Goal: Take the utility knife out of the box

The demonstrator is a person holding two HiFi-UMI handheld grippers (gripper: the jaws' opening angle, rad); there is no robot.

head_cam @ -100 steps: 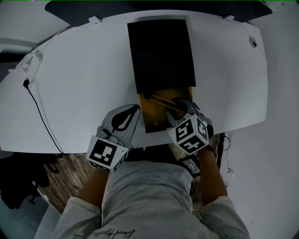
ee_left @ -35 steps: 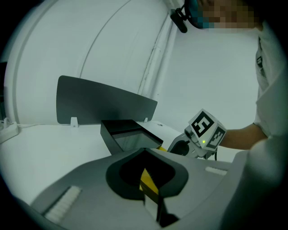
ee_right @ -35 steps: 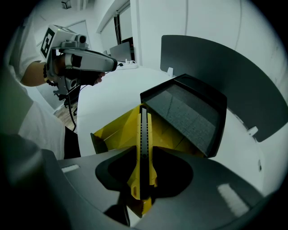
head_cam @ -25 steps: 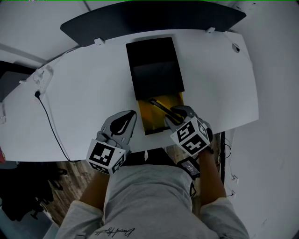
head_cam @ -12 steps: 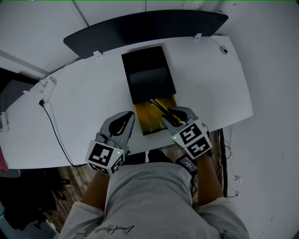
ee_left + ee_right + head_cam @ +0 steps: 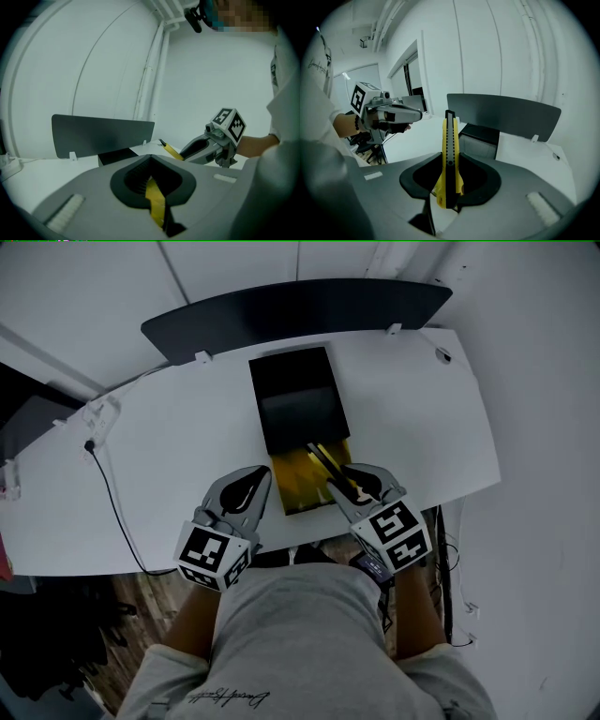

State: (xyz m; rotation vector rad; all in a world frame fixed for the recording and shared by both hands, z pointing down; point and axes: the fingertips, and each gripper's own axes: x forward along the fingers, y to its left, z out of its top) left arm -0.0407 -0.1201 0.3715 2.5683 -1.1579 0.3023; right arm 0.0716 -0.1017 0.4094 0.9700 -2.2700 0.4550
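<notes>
The right gripper (image 6: 347, 484) is clamped on the knife (image 6: 449, 154). Its jaws pinch the yellow handle near the butt, so most of the body and the black tip stick out ahead towards the box (image 6: 298, 399). Gripping that low keeps the pads off the blade end and leaves the knife's length free to come clear of the tray (image 6: 292, 488), the yellow inner part that slides out of the black sleeve towards the person. From the head view the knife lies over the tray's right half. In the left gripper view it is tilted tip-up in the air above the table (image 6: 169, 446), so I judge the lift-out nearly done. The left gripper (image 6: 258, 476) sits just beside the tray's left edge with its jaws closed on a yellow strip (image 6: 154, 206). This is probably a flap or edge of the tray, held to steady the box, though the view is too cramped to be sure. What remains is to carry the knife away and set it down.
</notes>
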